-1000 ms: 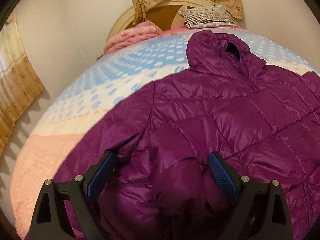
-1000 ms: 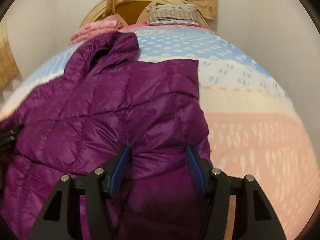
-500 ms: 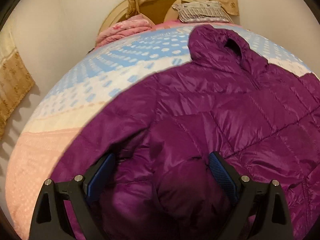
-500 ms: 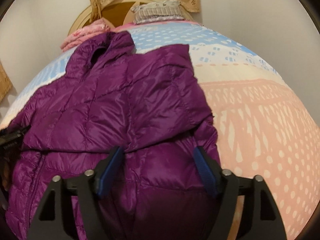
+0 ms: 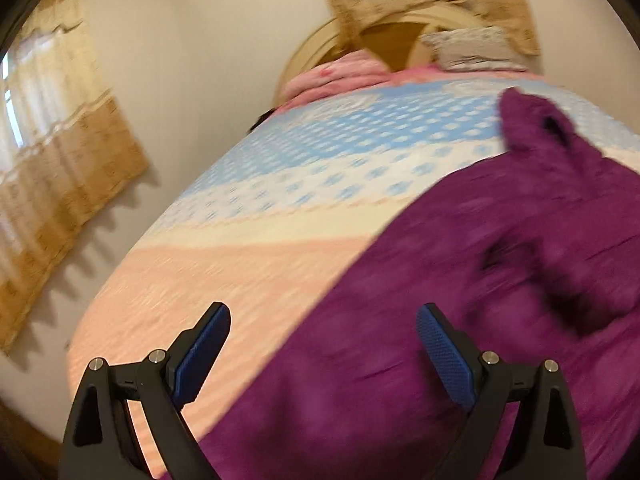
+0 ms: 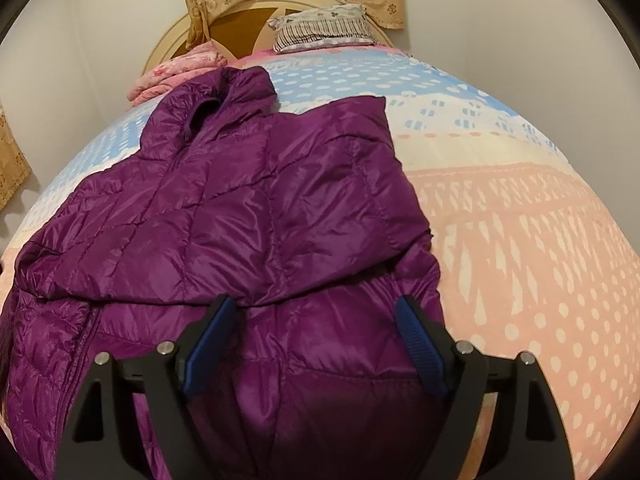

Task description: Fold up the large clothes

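Observation:
A purple quilted puffer jacket (image 6: pixel 248 216) lies flat on the bed, hood toward the headboard, both sleeves folded in over its front. My right gripper (image 6: pixel 316 320) is open and empty, hovering over the jacket's lower right part near the hem. In the blurred left wrist view the jacket (image 5: pixel 500 280) fills the right side. My left gripper (image 5: pixel 322 328) is open and empty, above the jacket's left edge, with its left finger over bare bedspread.
The bedspread (image 6: pixel 520 240) is pink near me, cream and blue farther off. A folded pink blanket (image 6: pixel 176 70) and a striped pillow (image 6: pixel 320 28) lie by the round headboard (image 6: pixel 248 12). Curtains (image 5: pixel 60 184) hang on the left wall. Walls flank the bed.
My left gripper has swung left off the folded left sleeve to the jacket's left edge. My right gripper has drawn back toward the hem. Both stay open.

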Available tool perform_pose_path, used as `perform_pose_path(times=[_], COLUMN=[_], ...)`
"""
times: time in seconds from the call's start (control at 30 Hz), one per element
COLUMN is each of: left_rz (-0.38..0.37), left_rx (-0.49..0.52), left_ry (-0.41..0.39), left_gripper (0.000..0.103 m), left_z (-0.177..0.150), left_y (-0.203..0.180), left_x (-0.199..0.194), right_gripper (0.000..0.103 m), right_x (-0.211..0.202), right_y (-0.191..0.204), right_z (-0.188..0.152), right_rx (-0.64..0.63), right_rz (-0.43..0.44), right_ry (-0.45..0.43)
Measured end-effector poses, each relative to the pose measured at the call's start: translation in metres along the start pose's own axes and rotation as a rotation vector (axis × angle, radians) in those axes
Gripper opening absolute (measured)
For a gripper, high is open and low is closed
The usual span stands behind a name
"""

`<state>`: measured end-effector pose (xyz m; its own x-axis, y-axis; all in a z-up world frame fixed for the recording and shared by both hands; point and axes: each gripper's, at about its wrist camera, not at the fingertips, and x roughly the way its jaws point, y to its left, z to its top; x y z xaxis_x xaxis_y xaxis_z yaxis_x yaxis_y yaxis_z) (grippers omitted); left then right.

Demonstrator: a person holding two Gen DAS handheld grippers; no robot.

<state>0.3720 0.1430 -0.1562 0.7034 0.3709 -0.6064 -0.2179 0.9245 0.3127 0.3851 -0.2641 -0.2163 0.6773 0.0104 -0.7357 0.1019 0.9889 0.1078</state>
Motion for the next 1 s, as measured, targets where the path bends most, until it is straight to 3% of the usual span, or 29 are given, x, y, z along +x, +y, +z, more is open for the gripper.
perform_pose_path(times=[0.13, 0.27, 0.43, 0.7, 0.77, 0.8, 0.83, 0.87, 0.9, 0.93, 1.0], left_rz=[0.107, 0.155, 0.129, 0.013, -0.024, -0.041, -0.046, -0.035, -0.022, -0.010, 0.030], left_rx=[-0.052, -0.124, -0.237, -0.307, -0.308, -0.303, -0.298, -0.290, -0.276, -0.264, -0.260], left_ry=[0.047, 0.106, 0.158, 0.275, 0.296, 0.308, 0.317, 0.306, 0.281, 0.257, 0.203], left_gripper=[0.094, 0.094, 0.094, 0.094, 0.081, 0.048, 0.032, 0.030, 0.019, 0.015, 0.014], left_z=[-0.035, -0.067, -0.114, -0.151, -0.152, -0.152, -0.151, -0.149, -0.145, -0.139, -0.125], left_y=[0.060, 0.108, 0.146, 0.128, 0.120, 0.116, 0.114, 0.112, 0.112, 0.113, 0.119], left_x=[-0.005, -0.019, -0.053, -0.052, -0.048, -0.047, -0.046, -0.047, -0.050, -0.054, -0.062], right_gripper=[0.085, 0.085, 0.092, 0.092, 0.092, 0.092, 0.092, 0.092, 0.092, 0.092, 0.092], right_x=[-0.013, -0.047, -0.089, -0.108, -0.107, -0.106, -0.106, -0.105, -0.103, -0.101, -0.100], right_y=[0.009, 0.019, 0.042, 0.078, 0.082, 0.083, 0.084, 0.084, 0.084, 0.083, 0.079], right_z=[0.001, -0.006, -0.029, -0.050, -0.055, -0.058, -0.061, -0.063, -0.066, -0.067, -0.068], right_rx=[-0.058, -0.094, -0.198, -0.244, -0.252, -0.251, -0.248, -0.245, -0.244, -0.243, -0.236], right_rz=[-0.056, -0.014, 0.018, 0.099, 0.101, 0.105, 0.110, 0.115, 0.115, 0.111, 0.106], right_ry=[0.013, -0.002, -0.063, -0.093, -0.093, -0.091, -0.089, -0.086, -0.081, -0.077, -0.074])
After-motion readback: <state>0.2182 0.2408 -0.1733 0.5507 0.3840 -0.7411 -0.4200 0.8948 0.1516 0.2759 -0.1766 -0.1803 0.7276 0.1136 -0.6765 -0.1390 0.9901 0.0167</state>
